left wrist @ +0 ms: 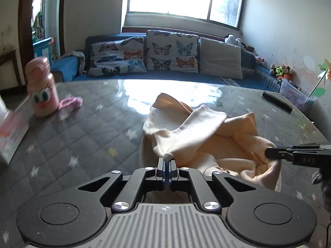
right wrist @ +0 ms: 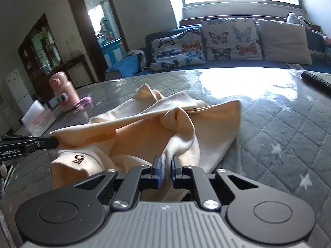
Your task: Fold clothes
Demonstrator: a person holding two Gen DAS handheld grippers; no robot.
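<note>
A cream and peach garment point(left wrist: 206, 132) lies bunched on the grey quilted table point(left wrist: 82, 144). In the left wrist view my left gripper point(left wrist: 167, 161) is shut on a small tip of the cream fabric, lifted off the table. My right gripper point(left wrist: 266, 153) reaches in from the right and pinches the garment's peach edge. In the right wrist view a fold of the garment point(right wrist: 144, 128) runs down between the blue pads of my right gripper point(right wrist: 166, 162), which grips it. My left gripper point(right wrist: 55, 142) holds the garment's left corner, above a brown "5" patch point(right wrist: 78, 158).
A pink bottle point(left wrist: 42, 88) with a cartoon face, a small pink cloth point(left wrist: 70, 103) and a white box point(left wrist: 10, 136) sit at the table's left. A black remote point(left wrist: 277, 101) lies far right. A blue sofa point(left wrist: 144, 76) with butterfly cushions stands behind the table.
</note>
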